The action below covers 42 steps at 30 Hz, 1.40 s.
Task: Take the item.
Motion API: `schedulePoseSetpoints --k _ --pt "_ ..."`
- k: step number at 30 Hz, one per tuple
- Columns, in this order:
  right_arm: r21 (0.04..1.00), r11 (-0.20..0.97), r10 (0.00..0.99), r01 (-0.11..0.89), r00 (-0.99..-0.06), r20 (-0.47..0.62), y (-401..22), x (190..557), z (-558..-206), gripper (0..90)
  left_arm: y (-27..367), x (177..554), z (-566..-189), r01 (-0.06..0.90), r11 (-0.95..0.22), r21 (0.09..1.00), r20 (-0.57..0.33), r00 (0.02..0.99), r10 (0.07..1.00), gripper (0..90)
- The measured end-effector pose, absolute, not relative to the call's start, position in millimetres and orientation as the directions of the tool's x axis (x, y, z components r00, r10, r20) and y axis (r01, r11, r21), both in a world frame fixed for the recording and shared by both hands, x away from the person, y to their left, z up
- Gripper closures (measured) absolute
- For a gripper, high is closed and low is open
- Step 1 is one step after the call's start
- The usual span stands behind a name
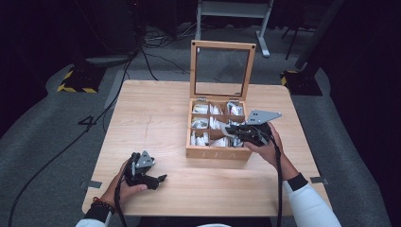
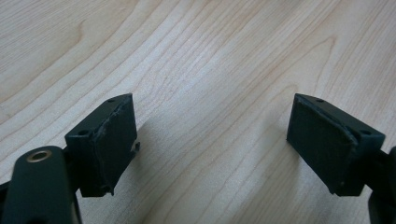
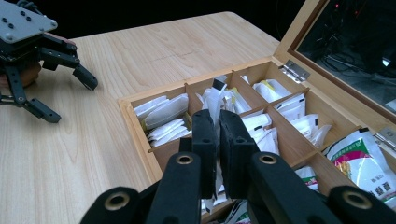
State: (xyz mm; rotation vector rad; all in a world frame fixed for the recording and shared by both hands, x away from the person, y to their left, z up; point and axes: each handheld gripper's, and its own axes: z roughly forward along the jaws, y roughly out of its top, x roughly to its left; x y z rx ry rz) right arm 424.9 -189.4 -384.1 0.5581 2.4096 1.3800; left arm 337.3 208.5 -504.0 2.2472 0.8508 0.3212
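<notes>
Dark floor with trailing cables surrounds a pale wooden table (image 1: 156, 118), on which stands a wooden tea box (image 1: 218, 152) with its glass-paned lid (image 1: 221, 71) raised upright at the far side. Its compartments are packed with white paper tea sachets (image 3: 164, 112).

At the box, the right gripper (image 3: 219, 140) has its fingers pressed together on 1 white sachet (image 3: 215, 100), pinched thinly between the pads and standing up out of a middle compartment near the front wall. From how high the sachet stands, the pick looks to be underway: the grasp is made, but the sachet's lower end sits behind the fingers, so I cannot tell whether it has cleared its compartment.

Well apart, near the table's front left corner, the left gripper (image 1: 150, 177) rests low over bare wood with its fingers (image 2: 112, 140) spread and nothing between them.

What appears left is drawing the sachet fully out and setting it down, probably on the open table beside the box; no sachet lies outside the box so far.
</notes>
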Motion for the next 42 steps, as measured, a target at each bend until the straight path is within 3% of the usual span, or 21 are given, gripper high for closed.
schedulePoseSetpoints --k 27,42 --pt "0.872 0.472 0.385 0.128 -0.92 -0.073 -193.5 390.1 -383.4 86.0 208.4 337.2 -504.0 0.483 -0.537 0.691 -0.016 0.753 0.658 16.4" --pt "0.832 0.539 0.307 0.126 -0.95 -0.055 -186.5 370.2 -408.3 86.0 208.4 337.2 -504.0 0.484 -0.537 0.691 -0.015 0.753 0.658 16.4"
